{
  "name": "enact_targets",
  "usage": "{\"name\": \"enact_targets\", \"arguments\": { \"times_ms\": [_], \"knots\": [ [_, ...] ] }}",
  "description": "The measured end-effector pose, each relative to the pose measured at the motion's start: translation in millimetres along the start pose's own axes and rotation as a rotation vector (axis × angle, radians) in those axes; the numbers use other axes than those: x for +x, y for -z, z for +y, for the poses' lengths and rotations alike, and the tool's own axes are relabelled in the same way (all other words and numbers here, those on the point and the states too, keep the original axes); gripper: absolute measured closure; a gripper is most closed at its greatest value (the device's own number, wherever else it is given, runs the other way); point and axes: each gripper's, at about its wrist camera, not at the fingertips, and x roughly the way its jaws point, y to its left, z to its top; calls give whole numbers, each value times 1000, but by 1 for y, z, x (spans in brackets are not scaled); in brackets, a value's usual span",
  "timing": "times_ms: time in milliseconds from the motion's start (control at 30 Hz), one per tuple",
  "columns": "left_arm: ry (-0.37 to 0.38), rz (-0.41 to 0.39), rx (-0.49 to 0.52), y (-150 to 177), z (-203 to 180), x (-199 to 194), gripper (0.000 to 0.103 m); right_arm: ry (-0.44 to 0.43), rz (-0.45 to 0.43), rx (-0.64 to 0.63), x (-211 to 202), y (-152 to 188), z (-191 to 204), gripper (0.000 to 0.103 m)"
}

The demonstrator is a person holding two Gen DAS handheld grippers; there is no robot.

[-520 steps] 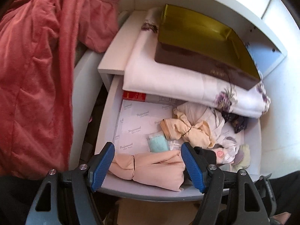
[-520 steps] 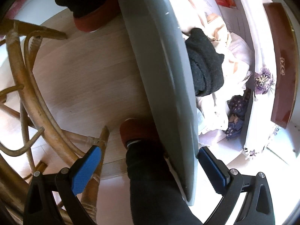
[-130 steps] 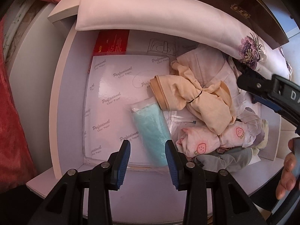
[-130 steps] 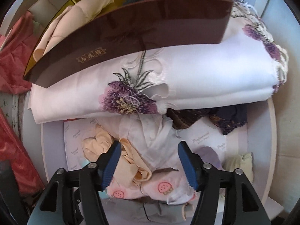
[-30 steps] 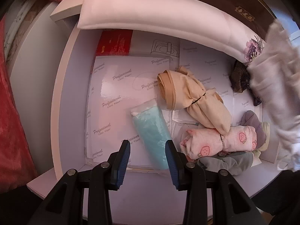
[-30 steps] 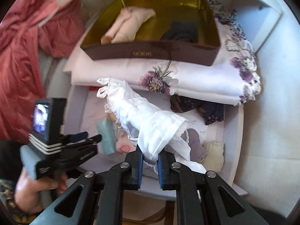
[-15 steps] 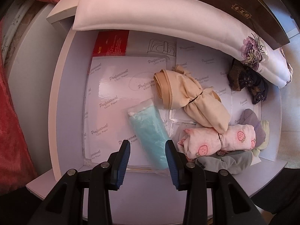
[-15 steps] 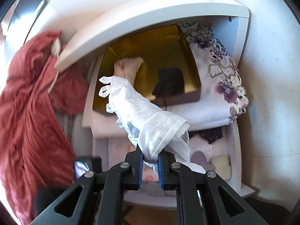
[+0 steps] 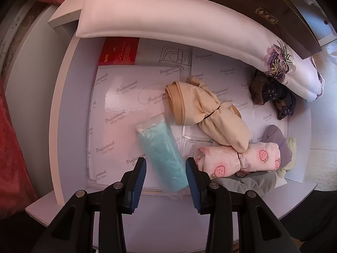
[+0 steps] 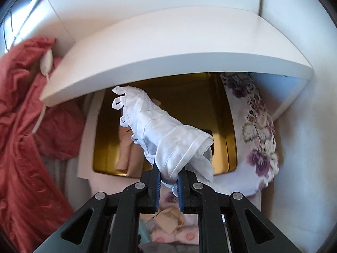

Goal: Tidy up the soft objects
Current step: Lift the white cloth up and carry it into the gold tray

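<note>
White frilled garment (image 10: 166, 135), pinched between the pressed-together jaws of the right gripper (image 10: 169, 186), hangs ahead of it, before the gold-lined box (image 10: 221, 126). Left gripper (image 9: 166, 179) hovers half-spread, empty, over the blue packet (image 9: 160, 154). Advisable: clear the shelf edge (image 10: 168, 65), then release inside.

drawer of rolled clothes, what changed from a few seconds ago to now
The right gripper took the white frilled garment out of the drawer and has carried it up toward the gold-lined brown box on the shelf, jaws shut on it. Its spot behind the beige tied roll is now bare paper. The left gripper stayed open over the blue plastic-wrapped packet; the other rolls did not move.
</note>
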Motion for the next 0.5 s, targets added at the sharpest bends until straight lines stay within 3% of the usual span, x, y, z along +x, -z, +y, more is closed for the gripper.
{"name": "enact_targets", "arguments": {
  "times_ms": [500],
  "knots": [
    [17, 9, 2, -1, -4, 1, 64, 222, -127, -163, 45, -16, 11, 90]
  ]
}}
